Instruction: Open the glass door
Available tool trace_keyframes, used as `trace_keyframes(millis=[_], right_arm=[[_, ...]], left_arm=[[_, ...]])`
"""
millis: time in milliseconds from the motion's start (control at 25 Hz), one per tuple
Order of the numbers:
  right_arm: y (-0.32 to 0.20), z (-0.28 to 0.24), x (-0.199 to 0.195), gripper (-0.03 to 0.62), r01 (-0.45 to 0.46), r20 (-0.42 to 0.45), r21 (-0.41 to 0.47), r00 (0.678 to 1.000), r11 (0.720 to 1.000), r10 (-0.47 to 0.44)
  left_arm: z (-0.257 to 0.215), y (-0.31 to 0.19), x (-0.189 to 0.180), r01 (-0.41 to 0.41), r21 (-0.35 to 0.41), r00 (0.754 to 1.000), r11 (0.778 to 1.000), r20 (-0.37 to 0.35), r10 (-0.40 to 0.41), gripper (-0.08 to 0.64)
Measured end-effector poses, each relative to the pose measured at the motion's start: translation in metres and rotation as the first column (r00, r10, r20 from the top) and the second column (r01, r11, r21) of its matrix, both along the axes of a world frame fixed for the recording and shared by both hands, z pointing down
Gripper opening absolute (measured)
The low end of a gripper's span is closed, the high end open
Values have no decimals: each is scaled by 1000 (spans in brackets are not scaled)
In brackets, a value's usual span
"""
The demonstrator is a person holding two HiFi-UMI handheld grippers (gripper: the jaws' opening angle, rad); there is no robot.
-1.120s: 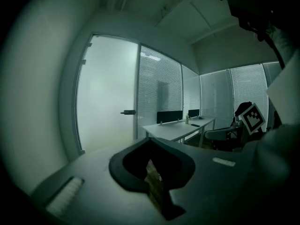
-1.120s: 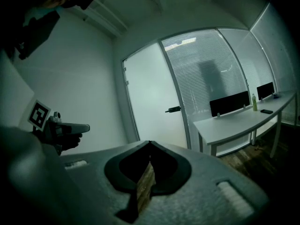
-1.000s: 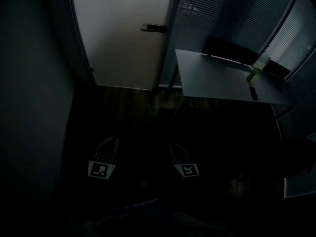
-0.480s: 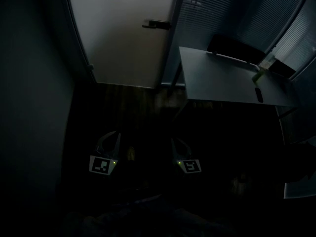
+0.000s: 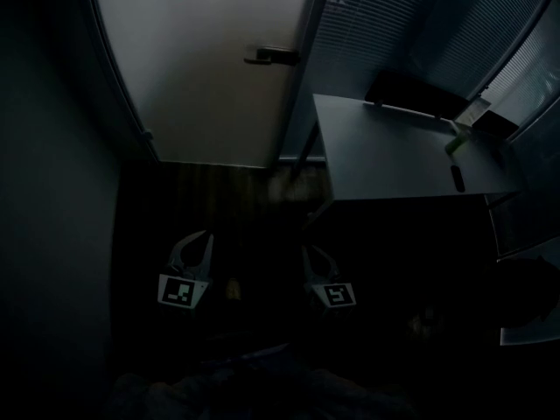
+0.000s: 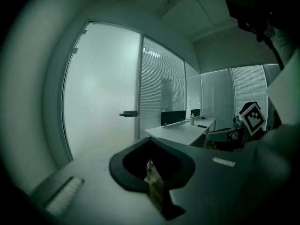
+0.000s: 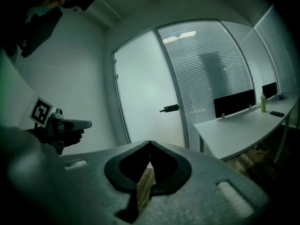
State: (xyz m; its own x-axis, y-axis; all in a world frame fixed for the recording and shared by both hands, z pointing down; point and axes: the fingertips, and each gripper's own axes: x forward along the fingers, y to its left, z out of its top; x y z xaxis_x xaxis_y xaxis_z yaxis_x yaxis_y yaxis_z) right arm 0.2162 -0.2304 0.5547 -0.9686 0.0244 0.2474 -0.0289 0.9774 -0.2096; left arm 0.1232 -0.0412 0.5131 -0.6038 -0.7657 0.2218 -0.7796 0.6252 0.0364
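Dim room, and the frosted glass door (image 5: 210, 68) stands shut dead ahead, its dark lever handle (image 5: 271, 56) on the right edge beside the blinded partition (image 5: 394, 33). Both tools sit low in front of the person, well short of it. Left gripper (image 5: 198, 236): jaws pressed together, nothing between them. Right gripper (image 5: 311, 250): the same, tips meeting, empty. They point nearly level at the door, carried closed, I'd say, because there's nothing to take hold of yet. The right one lines up nearer the handle, so my guess is it does the work. The desk (image 5: 385, 151) crowds that side, worth minding
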Motion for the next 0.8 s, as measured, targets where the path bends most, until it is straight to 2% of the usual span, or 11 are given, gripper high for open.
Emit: trace_keyframes(millis=[440,800], right_arm=[[-11,-4,-96,2,-56,-3,-3,998,998,56],[-5,-13,-147,2,-77,33,1,997,997,77]], left_arm=[[-2,-8,-100,-40,0,999,999,-2,40,5],[-8,-4,-152,-55,11,998,998,21,55,3]])
